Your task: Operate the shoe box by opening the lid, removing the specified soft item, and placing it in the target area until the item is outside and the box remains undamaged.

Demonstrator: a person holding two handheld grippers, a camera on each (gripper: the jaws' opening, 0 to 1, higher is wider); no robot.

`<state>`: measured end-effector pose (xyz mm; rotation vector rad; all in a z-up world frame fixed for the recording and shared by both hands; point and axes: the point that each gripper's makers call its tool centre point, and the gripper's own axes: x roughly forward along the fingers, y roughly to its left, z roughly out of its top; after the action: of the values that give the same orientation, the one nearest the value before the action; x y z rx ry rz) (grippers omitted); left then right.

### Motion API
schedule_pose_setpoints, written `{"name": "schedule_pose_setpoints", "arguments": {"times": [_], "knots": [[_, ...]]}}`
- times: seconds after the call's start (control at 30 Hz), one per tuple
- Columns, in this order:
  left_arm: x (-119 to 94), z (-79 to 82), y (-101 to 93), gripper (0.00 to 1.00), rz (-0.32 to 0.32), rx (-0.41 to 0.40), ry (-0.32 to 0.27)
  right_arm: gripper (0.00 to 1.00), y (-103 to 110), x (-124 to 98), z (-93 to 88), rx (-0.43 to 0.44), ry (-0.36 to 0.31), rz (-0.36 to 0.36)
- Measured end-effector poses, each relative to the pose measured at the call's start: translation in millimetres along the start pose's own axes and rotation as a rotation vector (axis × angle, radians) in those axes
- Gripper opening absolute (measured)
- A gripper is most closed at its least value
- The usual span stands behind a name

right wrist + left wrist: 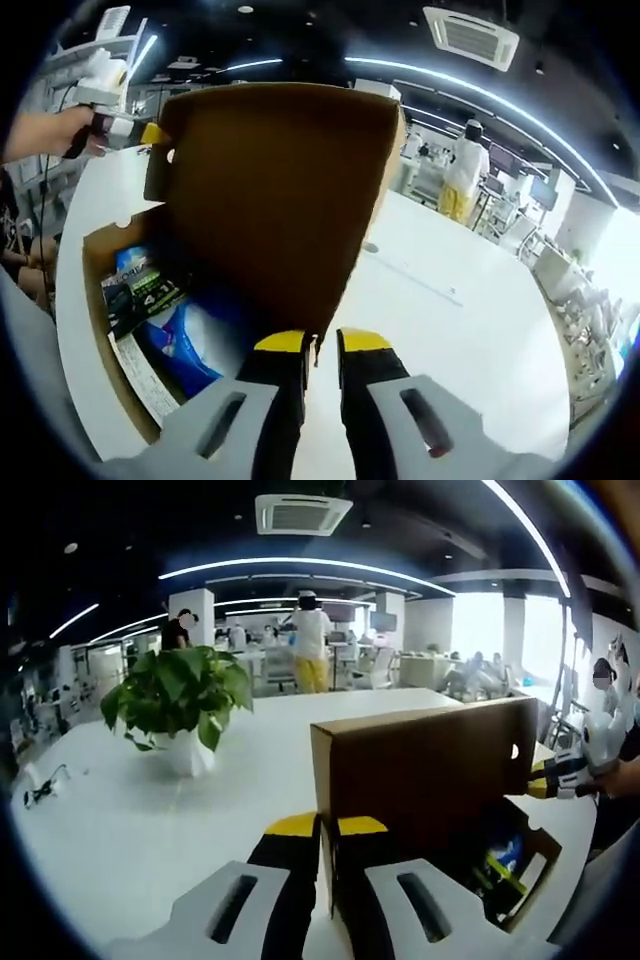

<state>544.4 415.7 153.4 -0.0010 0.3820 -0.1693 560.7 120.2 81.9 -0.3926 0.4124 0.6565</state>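
We pinch the raised brown cardboard lid [420, 770] between both grippers' [328, 828] [322, 343] nearly closed yellow-tipped jaws, hiding most blue-packaged contents [165, 320].

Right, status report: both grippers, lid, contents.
Left gripper and right gripper each pinch an end of the raised cardboard lid. Shoe box open on the white table; blue packaged items inside. Nothing blocking.

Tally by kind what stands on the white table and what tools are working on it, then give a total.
Cardboard shoe box, lid raised: 1
Potted plant: 1
Grippers, left gripper and right gripper, each with its jaws at a lid edge: 2
Total: 4
Blue and printed contents lie inside the box; their number cannot be told.
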Motion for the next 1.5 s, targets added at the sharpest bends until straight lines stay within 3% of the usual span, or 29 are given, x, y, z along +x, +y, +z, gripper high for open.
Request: {"name": "schedule_pose_setpoints", "arguments": {"times": [0.17, 0.6, 0.9, 1.2, 1.33, 1.5], "knots": [[2.4, 0.8, 0.6, 0.02, 0.002, -0.006, -0.001, 0.03, -1.0, 5.1, 1.4, -0.029, 0.005, -0.005], [11.1, 2.5, 2.5, 0.03, 0.001, -0.004, -0.002, 0.02, -3.6, 6.7, 2.9, -0.030, 0.013, -0.003], [8.1, -6.7, 5.3, 0.08, -0.001, 0.004, 0.025, 0.02, -4.5, 7.5, 2.5, -0.022, 0.020, 0.002], [4.7, -34.0, 4.8, 0.07, -0.016, 0.000, 0.097, 0.02, -6.1, 9.7, 3.5, -0.008, 0.027, 0.008], [3.4, -58.2, -0.6, 0.04, -0.041, -0.004, 0.172, 0.02, -6.8, 10.4, 4.5, -0.005, 0.026, 0.008], [4.3, -75.2, 1.5, 0.03, -0.042, -0.022, 0.190, 0.02, -6.8, 11.1, 5.1, 0.010, 0.028, 0.006]]}}
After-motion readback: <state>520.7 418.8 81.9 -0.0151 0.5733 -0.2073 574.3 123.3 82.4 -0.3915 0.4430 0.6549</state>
